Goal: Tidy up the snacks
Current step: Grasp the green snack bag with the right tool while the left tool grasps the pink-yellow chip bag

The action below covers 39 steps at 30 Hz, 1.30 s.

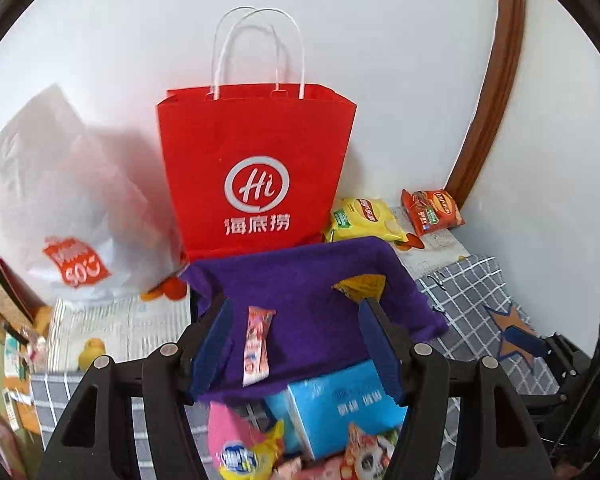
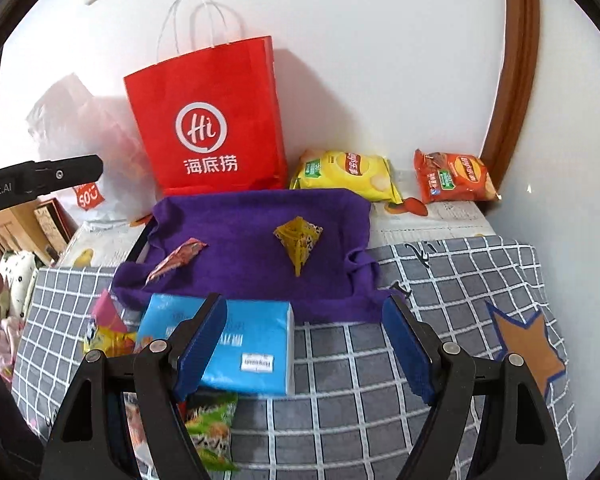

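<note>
Early going: left gripper spread wide, empty, above the purple cloth tray holding just a pink stick sachet and yellow pyramid packet. Right gripper gapes empty too. Chip bags wait behind.

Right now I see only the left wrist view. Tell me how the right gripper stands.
Observer: The right gripper is open and holds nothing, above the checked cloth.
Operator: Name anything by the blue tissue pack that I'm missing.
Observer: A green snack packet lies against the near edge of the blue tissue pack.
Operator: Describe the yellow thing half hidden from me.
Observer: It's a yellow triangular packet, lying loose near the middle of the purple towel.
</note>
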Each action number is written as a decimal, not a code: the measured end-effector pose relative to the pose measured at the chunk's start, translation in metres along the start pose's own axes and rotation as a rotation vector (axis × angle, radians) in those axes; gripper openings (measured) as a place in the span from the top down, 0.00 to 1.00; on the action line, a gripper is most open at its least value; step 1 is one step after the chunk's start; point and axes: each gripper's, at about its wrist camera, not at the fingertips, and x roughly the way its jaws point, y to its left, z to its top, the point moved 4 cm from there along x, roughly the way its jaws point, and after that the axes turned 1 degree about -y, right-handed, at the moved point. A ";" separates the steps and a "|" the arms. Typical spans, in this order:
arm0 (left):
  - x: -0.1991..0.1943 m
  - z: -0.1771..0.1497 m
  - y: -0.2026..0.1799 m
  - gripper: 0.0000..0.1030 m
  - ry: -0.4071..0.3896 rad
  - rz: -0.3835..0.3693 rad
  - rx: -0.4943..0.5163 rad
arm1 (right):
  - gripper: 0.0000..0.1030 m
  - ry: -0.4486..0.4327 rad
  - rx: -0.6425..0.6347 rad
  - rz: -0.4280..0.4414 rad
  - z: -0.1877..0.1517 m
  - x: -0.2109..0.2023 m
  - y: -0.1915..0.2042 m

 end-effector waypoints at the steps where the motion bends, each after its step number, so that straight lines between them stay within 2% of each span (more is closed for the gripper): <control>1: -0.003 -0.004 0.004 0.39 0.008 -0.009 -0.021 | 0.23 -0.002 0.000 0.008 -0.003 -0.004 0.001; 5: -0.014 -0.021 0.021 0.39 0.015 -0.006 -0.087 | 0.23 -0.020 0.004 0.019 -0.014 -0.013 0.006; 7: -0.015 -0.032 0.029 0.39 0.046 -0.005 -0.104 | 0.23 -0.011 0.010 0.012 -0.022 -0.014 0.009; 10: -0.014 -0.048 0.039 0.39 0.082 0.001 -0.131 | 0.23 0.040 0.020 0.076 -0.036 -0.009 0.017; 11: -0.015 -0.052 0.042 0.39 0.090 0.013 -0.136 | 0.25 0.050 0.023 0.086 -0.040 -0.008 0.020; 13: -0.018 -0.061 0.047 0.39 0.106 0.029 -0.145 | 0.36 0.079 0.020 0.118 -0.054 -0.004 0.028; 18: -0.030 -0.079 0.053 0.39 0.114 0.049 -0.139 | 0.37 0.121 -0.018 0.187 -0.085 0.001 0.054; 21: -0.033 -0.087 0.058 0.38 0.122 0.052 -0.147 | 0.39 0.125 -0.050 0.178 -0.096 0.004 0.065; 24: -0.035 -0.099 0.061 0.38 0.138 0.051 -0.158 | 0.47 0.150 -0.073 0.176 -0.108 0.010 0.074; 32: -0.027 -0.120 0.070 0.38 0.179 0.069 -0.174 | 0.50 0.198 -0.047 0.152 -0.121 0.042 0.074; 34: -0.022 -0.124 0.071 0.38 0.193 0.069 -0.183 | 0.62 0.199 -0.032 0.166 -0.121 0.046 0.072; 39: -0.002 -0.130 0.070 0.38 0.226 0.063 -0.194 | 0.68 0.202 -0.049 0.171 -0.122 0.043 0.067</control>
